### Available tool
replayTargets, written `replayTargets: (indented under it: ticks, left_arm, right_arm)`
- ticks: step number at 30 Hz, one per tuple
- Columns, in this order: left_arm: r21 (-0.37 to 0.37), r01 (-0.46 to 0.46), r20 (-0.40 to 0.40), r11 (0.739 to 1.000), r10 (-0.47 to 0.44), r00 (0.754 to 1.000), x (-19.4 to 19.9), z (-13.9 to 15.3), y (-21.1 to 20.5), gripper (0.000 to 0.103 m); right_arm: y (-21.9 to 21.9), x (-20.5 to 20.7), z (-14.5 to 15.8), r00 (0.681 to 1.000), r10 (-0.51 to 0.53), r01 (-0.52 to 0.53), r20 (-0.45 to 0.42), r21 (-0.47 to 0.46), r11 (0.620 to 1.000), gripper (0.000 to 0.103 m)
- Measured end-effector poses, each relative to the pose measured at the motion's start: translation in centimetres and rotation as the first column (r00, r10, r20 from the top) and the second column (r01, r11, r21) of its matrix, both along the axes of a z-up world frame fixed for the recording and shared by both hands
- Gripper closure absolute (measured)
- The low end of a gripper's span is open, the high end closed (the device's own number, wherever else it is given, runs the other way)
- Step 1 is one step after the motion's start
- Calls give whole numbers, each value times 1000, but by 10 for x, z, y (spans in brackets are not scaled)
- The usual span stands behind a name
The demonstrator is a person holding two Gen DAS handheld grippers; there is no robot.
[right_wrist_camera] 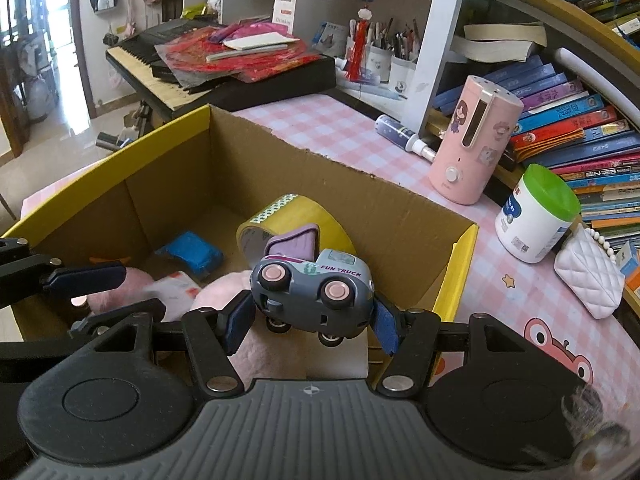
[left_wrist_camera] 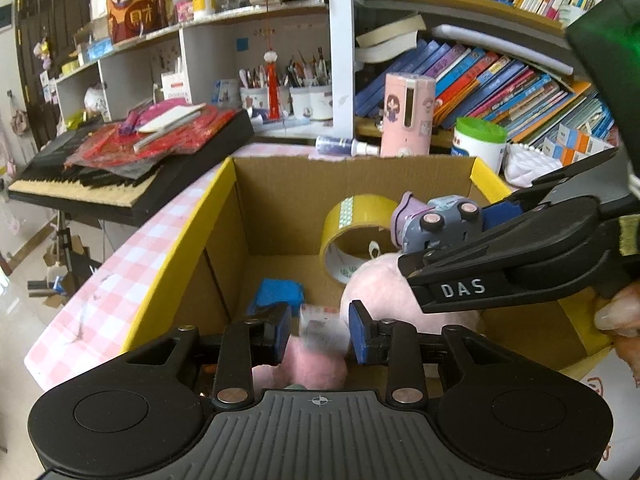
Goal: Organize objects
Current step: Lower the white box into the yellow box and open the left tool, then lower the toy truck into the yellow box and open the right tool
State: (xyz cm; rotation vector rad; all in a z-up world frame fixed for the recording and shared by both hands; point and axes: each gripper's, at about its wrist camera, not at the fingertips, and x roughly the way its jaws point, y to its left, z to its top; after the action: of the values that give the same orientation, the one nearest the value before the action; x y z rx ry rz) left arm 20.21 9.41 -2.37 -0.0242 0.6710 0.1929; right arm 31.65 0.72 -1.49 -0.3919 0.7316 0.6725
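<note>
Right gripper [right_wrist_camera: 310, 322] clamps the truck [right_wrist_camera: 314, 292] mid-frame, above the box [right_wrist_camera: 372, 200]. Left gripper [left_wrist_camera: 318, 330] open, empty, over the plush [left_wrist_camera: 372, 292]. Lower first, then release clear of the tape [right_wrist_camera: 280, 220]; don't drop.

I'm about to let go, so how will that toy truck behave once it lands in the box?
The toy truck looks hard and rigid, so the drop should not hurt it. Landing on the pink plush, it may tip or slide off; its free wheels could roll it toward the tape roll.
</note>
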Motion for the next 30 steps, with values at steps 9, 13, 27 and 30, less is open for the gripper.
replayTargets:
  ticks: [9,13,27,30]
  left_arm:
    - [28,-15,73,999,13,997,-14,12,-7,45]
    - [28,-28,82,999,25,996,-20,14,-6,40]
    - [21,-63,147,998,59,987,-49,28,1,22]
    - [20,-65,177,998,60,982,-58,33,2,18]
  right_arm:
    - [2,-1,5,1000,17,-18,18,5,1000,44]
    - [7,-3,2,999,36,-35,12,-26,999,43]
    - [2,-26,14,998,-4,5,58,-7,1000,33]
    - [-2,-37,23,996,-29,28,87,15,999,32]
